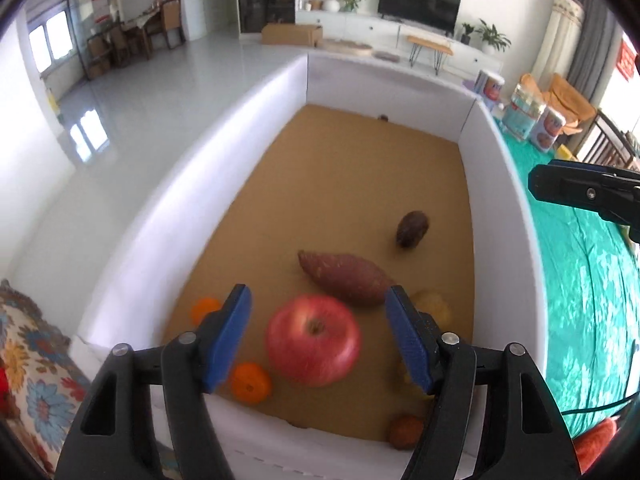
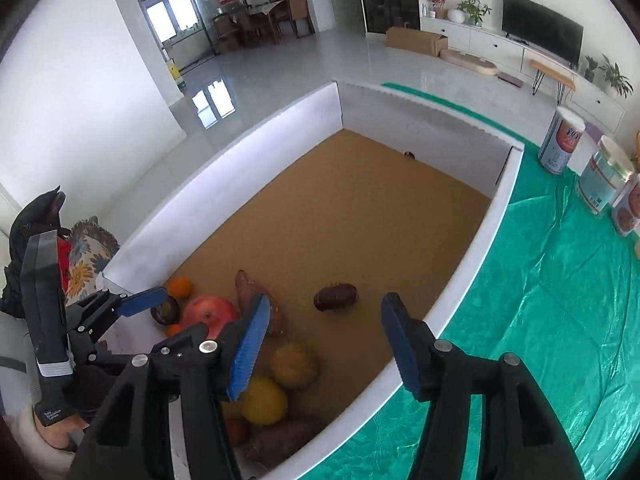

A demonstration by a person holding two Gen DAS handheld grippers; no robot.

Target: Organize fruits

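Left gripper (image 1: 318, 334) is spread wide, empty, lined up over the red apple (image 1: 313, 340). Apple sits between the blue pads in the left wrist view with a gap on each side, no contact. Apple lies stem up on the brown floor of the white-walled box (image 1: 224, 168), near corner.

Produce is bunched at that near end: sweet potato (image 1: 345, 278) just behind the apple, touching or nearly touching it, can't tell which. One orange (image 1: 251, 383) near the front wall, a second orange (image 1: 205, 309) beside the left wall, partly behind my left pad. Dark brown fruit (image 1: 412, 229) sits alone further in. Far end of the box holds only one small dark item, too small to identify.

Right gripper (image 2: 322, 346) is also released and holds nothing. It hangs over the box's right wall, next to the green cloth (image 2: 560, 300), out of the left's way. Yellow fruits (image 2: 264, 400) lie below it.

My read: apple is the target. Wide stance makes sense, it's the biggest round piece. Risk on closing: the sweet potato gets nudged.
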